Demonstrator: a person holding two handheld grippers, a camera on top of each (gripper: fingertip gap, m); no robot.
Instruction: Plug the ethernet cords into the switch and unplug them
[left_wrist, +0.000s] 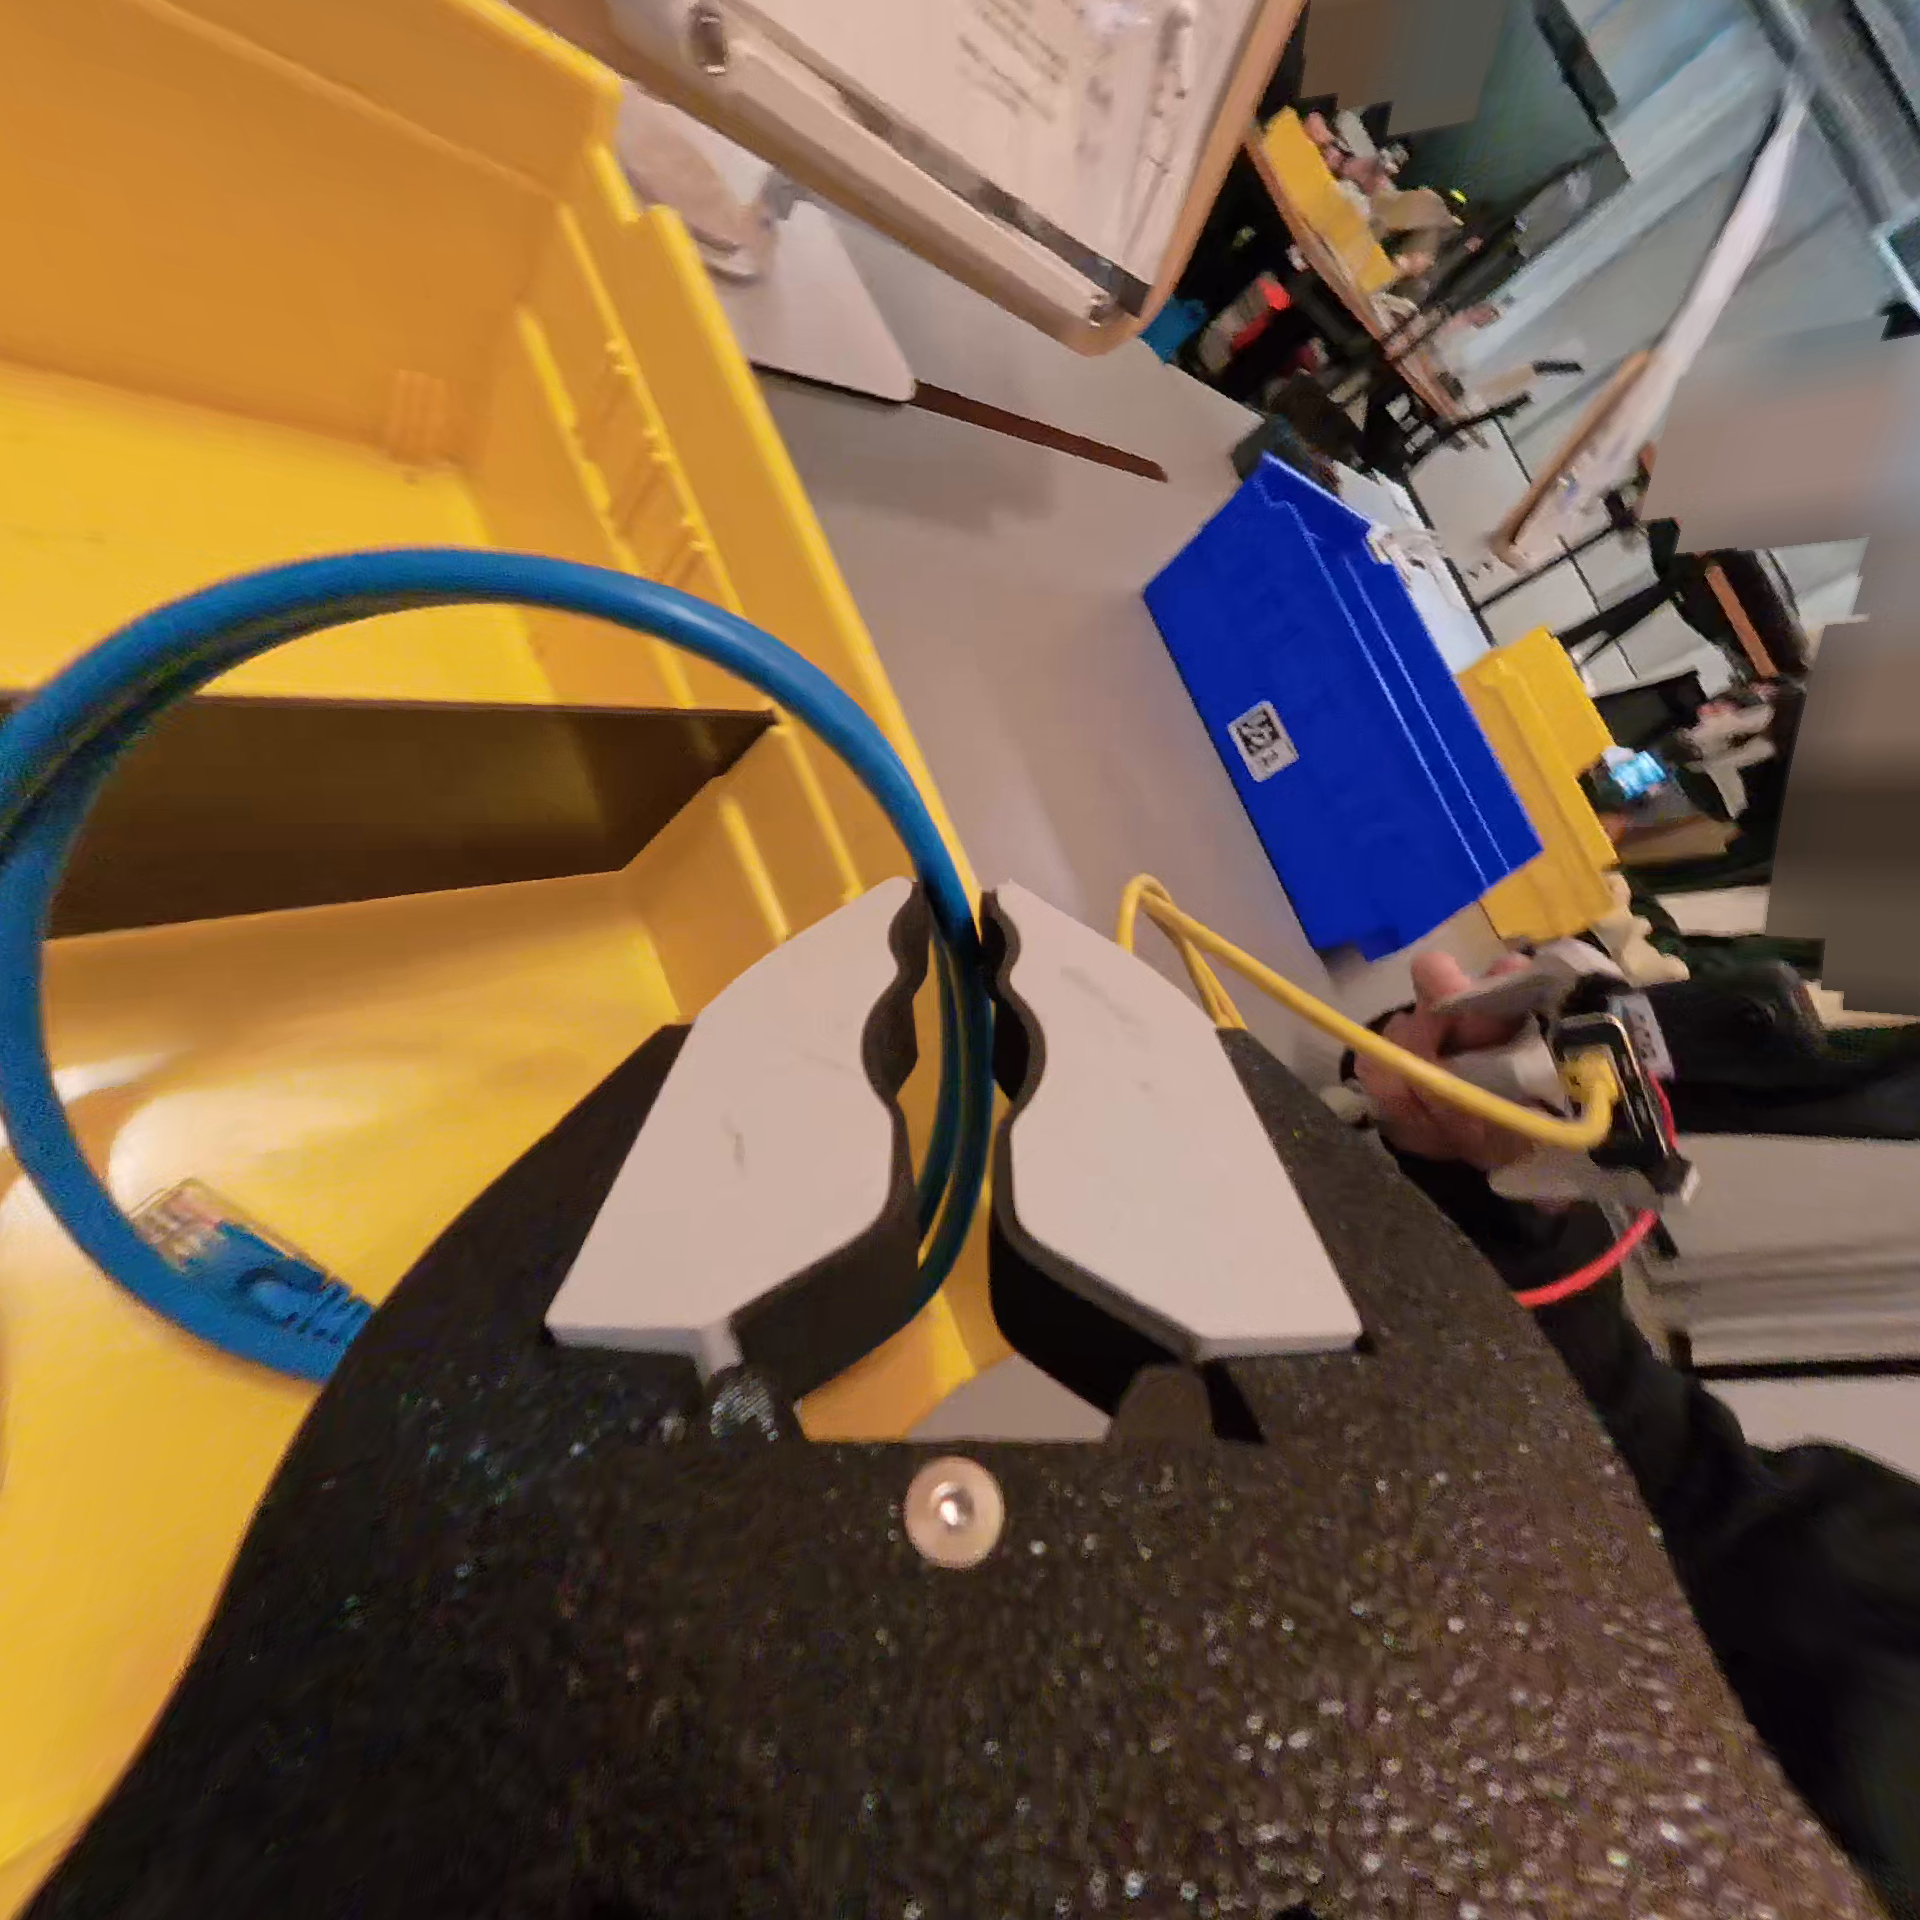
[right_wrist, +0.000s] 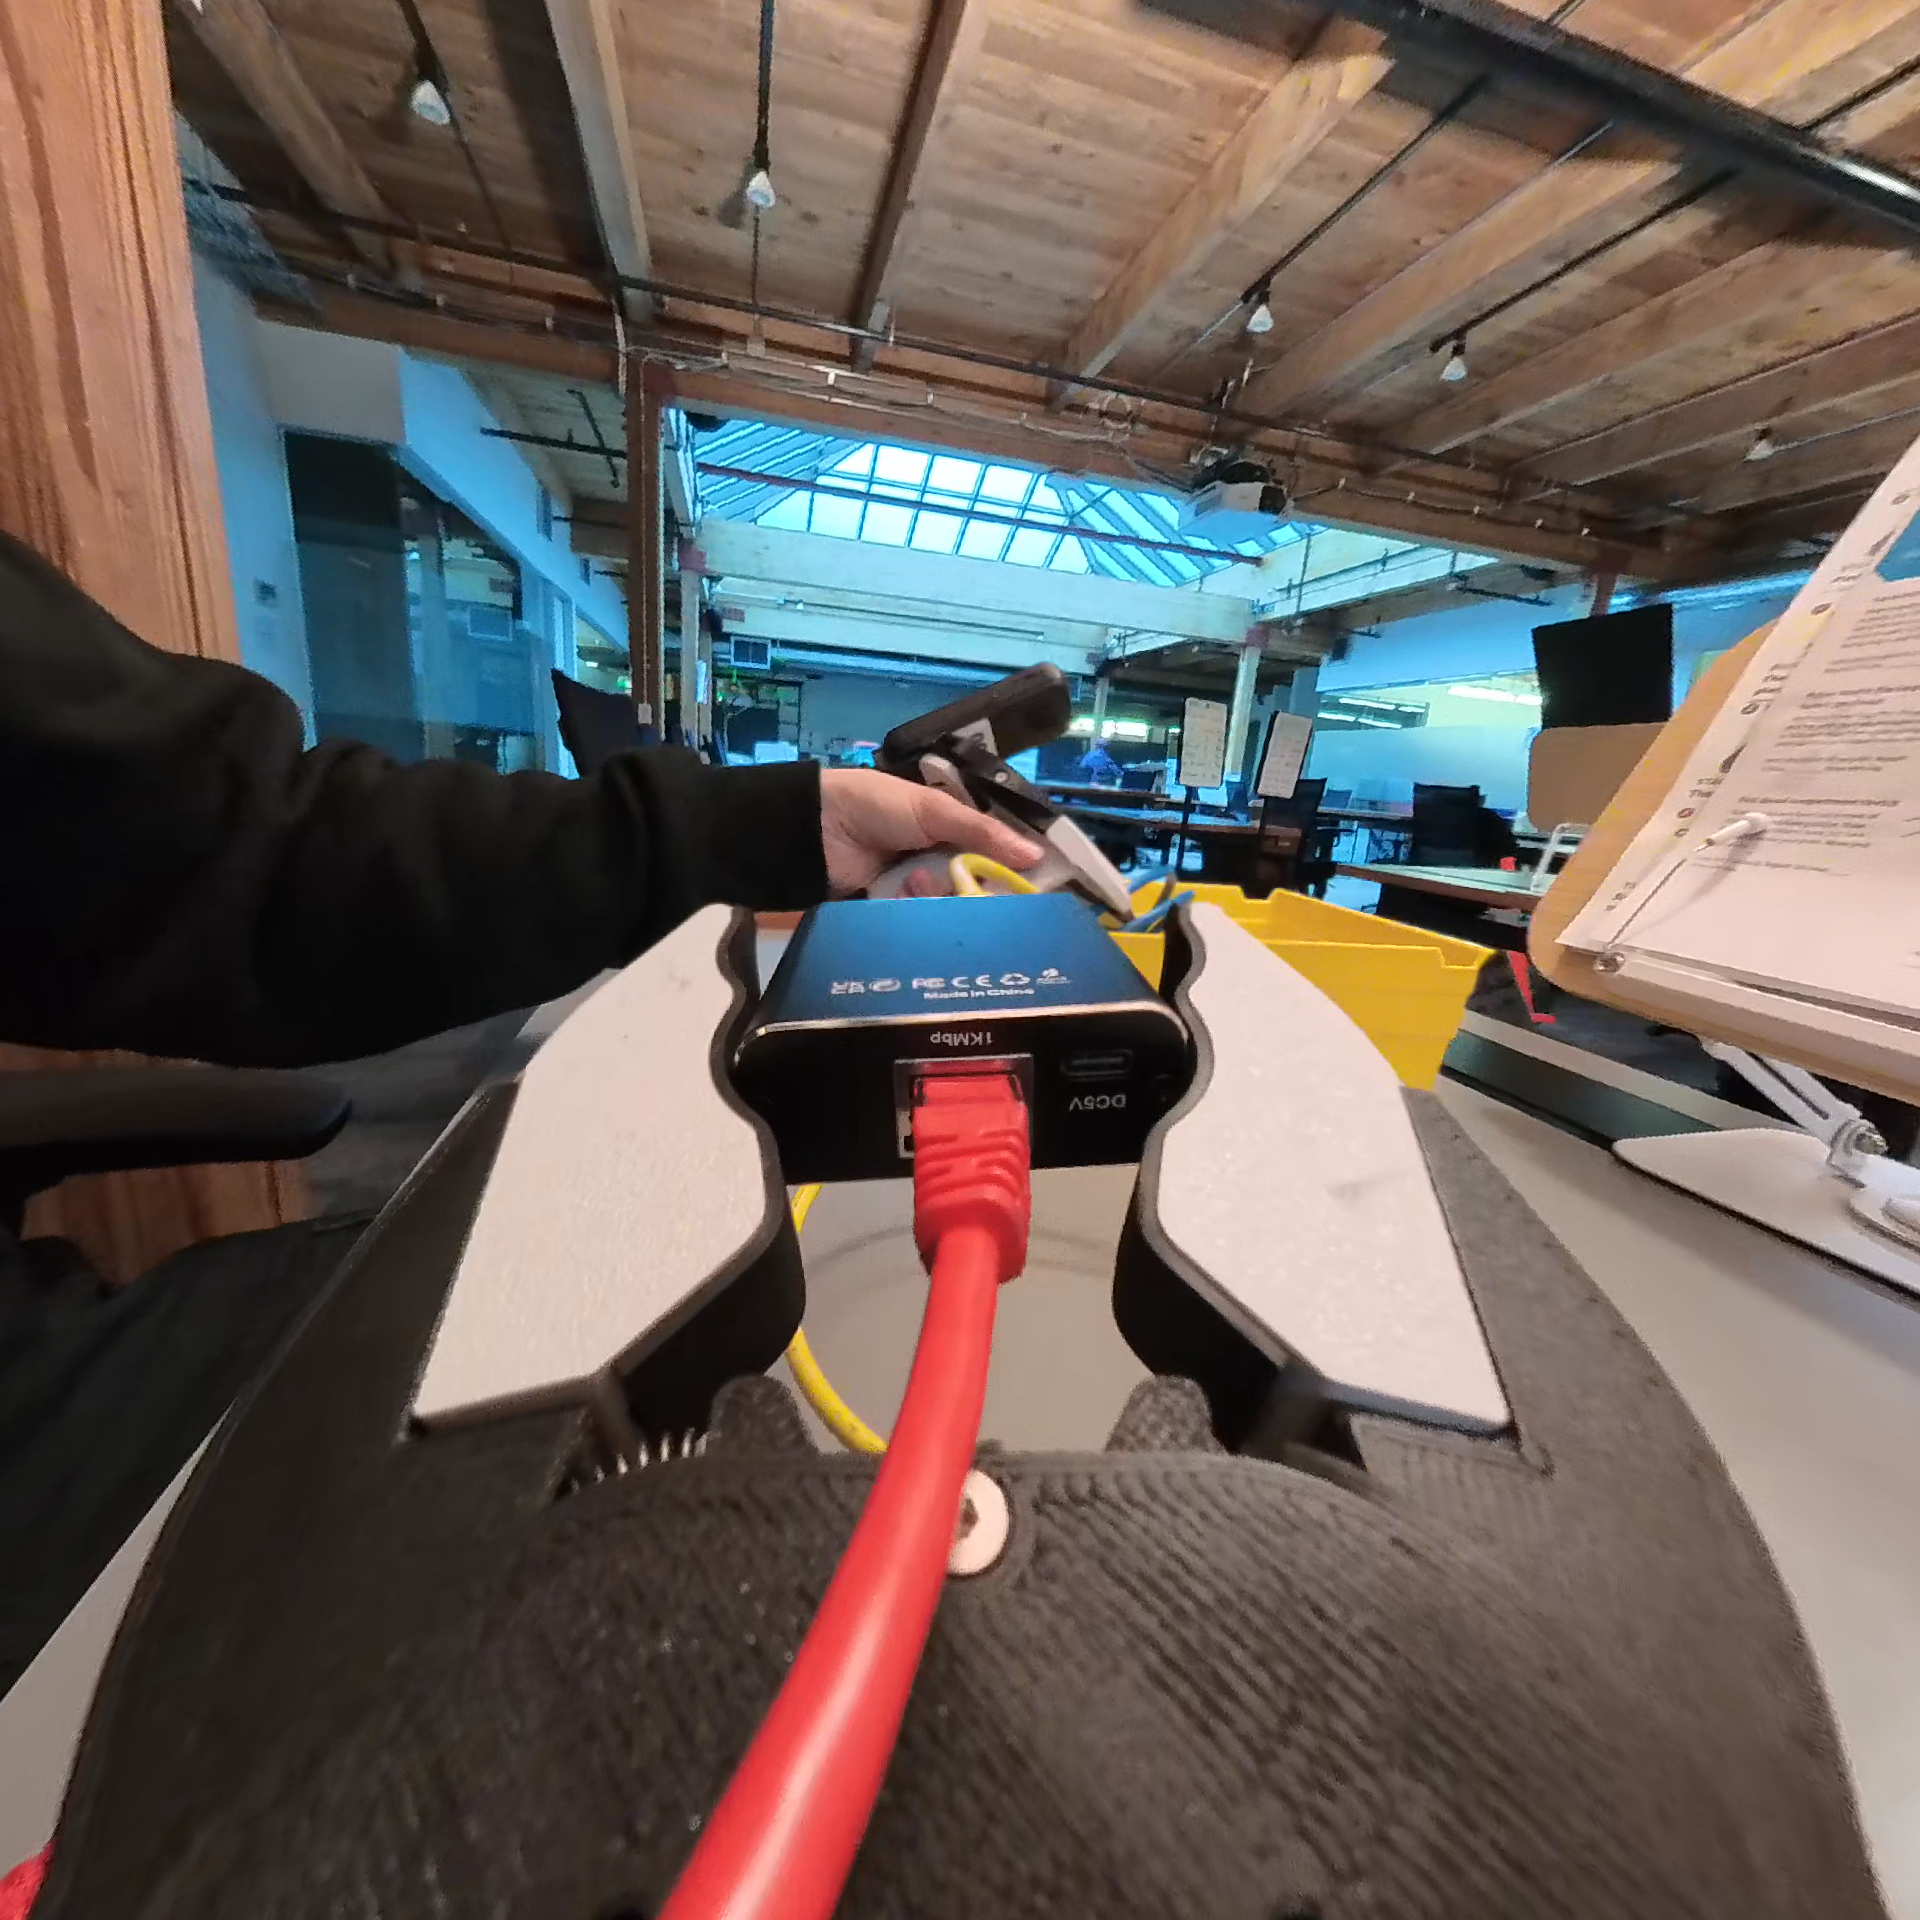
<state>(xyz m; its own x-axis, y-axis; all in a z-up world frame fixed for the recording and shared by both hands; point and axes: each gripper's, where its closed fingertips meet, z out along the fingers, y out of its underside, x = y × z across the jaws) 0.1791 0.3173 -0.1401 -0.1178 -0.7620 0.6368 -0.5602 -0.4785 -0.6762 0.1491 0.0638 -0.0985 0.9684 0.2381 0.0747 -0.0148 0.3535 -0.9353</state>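
Observation:
My left gripper (left_wrist: 961, 925) is shut on a blue ethernet cord (left_wrist: 436, 577) above the yellow bin (left_wrist: 312, 343). The cord loops to the left and its blue plug (left_wrist: 223, 1252) hangs free over the bin floor. My right gripper (right_wrist: 961, 940) is shut on the black switch (right_wrist: 951, 971) and holds it above the table. A red ethernet cord (right_wrist: 935, 1403) is plugged into the switch's near face. A yellow cord (left_wrist: 1309, 1003) runs to the switch's far side, as the left wrist view shows; in the right wrist view the yellow cord (right_wrist: 821, 1392) hangs under the switch. The left gripper (right_wrist: 1091, 873) also shows beyond the switch.
A blue bin (left_wrist: 1340, 717) and a smaller yellow bin (left_wrist: 1538, 769) lie on the grey table (left_wrist: 1039, 582). A document stand with papers (right_wrist: 1766, 821) stands at the right. A black sleeve (right_wrist: 416, 883) crosses from the left. The yellow bin (right_wrist: 1340, 966) is behind the switch.

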